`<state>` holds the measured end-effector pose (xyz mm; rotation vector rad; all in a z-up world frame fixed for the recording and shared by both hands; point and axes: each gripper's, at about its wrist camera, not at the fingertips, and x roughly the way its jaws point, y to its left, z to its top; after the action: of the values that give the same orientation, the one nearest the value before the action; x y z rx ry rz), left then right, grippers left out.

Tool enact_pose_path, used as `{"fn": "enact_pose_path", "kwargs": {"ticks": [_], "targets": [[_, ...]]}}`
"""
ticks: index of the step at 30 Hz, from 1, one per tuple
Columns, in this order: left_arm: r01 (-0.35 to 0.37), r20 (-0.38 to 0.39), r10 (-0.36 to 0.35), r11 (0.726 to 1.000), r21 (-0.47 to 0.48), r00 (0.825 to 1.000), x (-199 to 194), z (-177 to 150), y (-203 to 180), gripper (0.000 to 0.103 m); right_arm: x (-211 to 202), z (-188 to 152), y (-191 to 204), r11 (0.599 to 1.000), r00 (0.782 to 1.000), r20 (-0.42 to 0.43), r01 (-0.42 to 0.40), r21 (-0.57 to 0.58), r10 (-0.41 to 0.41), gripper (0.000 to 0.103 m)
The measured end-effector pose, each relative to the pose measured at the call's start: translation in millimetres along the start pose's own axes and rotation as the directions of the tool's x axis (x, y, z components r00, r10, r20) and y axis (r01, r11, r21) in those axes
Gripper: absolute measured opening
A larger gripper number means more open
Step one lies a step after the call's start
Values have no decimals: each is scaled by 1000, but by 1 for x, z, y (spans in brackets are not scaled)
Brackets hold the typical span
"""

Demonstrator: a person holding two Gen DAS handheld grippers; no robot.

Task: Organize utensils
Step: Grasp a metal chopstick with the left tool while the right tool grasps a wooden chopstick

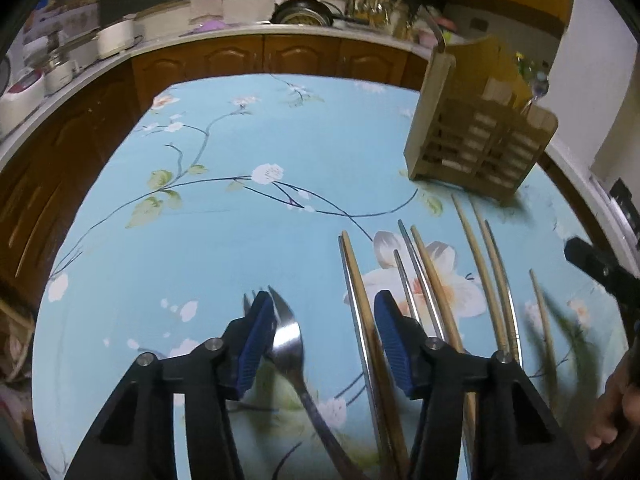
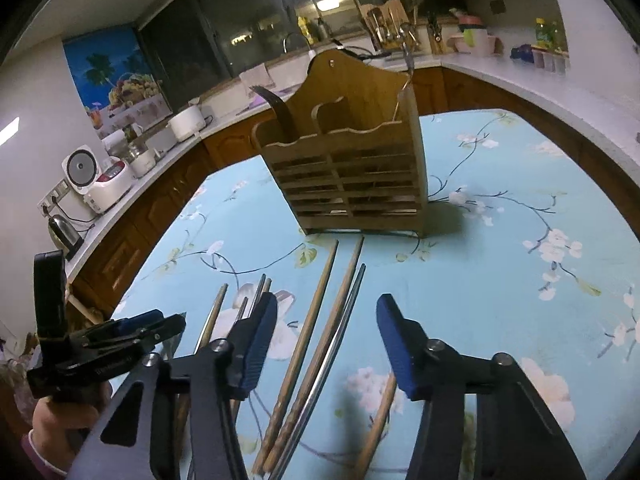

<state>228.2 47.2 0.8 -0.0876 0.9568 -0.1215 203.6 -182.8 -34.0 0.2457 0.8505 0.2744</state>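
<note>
A wooden utensil holder (image 1: 480, 136) (image 2: 352, 168) stands on the blue floral tablecloth (image 1: 240, 220); a dark utensil (image 2: 280, 112) and a thin metal one stick out of it. Several wooden and metal chopsticks (image 1: 424, 280) (image 2: 320, 320) lie in front of the holder. A metal fork (image 1: 288, 340) lies between the fingers of my open left gripper (image 1: 320, 304), beside the left pad, with another fork's tines behind that pad. A wooden chopstick (image 1: 360, 300) also lies between those fingers. My right gripper (image 2: 326, 308) is open and empty above the chopsticks.
A kitchen counter (image 2: 520, 80) with wooden cabinets curves around the table. It carries rice cookers (image 2: 96, 180), a kettle (image 2: 64, 232), pots and a utensil rack (image 2: 392, 24). The left gripper shows at the left of the right wrist view (image 2: 120, 340).
</note>
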Motion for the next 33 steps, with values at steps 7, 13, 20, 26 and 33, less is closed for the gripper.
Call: {"fn": "enact_pose_path", "kwargs": {"ticks": [7, 13, 20, 26, 33], "targets": [[-26, -29, 27, 999, 48, 999, 29, 10, -8, 38, 26, 10, -2, 1000, 999, -43, 2, 5, -2, 36], [-16, -51, 20, 998, 67, 999, 42, 14, -10, 31, 44, 19, -5, 1000, 998, -65, 11, 6, -11, 32], [-33, -56, 40, 991, 128, 998, 53, 15, -18, 31, 66, 25, -7, 999, 994, -99, 40, -8, -40, 28], [-21, -65, 30, 990, 141, 997, 58, 21, -18, 30, 91, 34, -8, 995, 985, -143, 91, -29, -94, 24], [-20, -56, 30, 984, 178, 998, 69, 30, -27, 19, 110, 43, 3, 979, 965, -194, 155, -129, -178, 21]]}}
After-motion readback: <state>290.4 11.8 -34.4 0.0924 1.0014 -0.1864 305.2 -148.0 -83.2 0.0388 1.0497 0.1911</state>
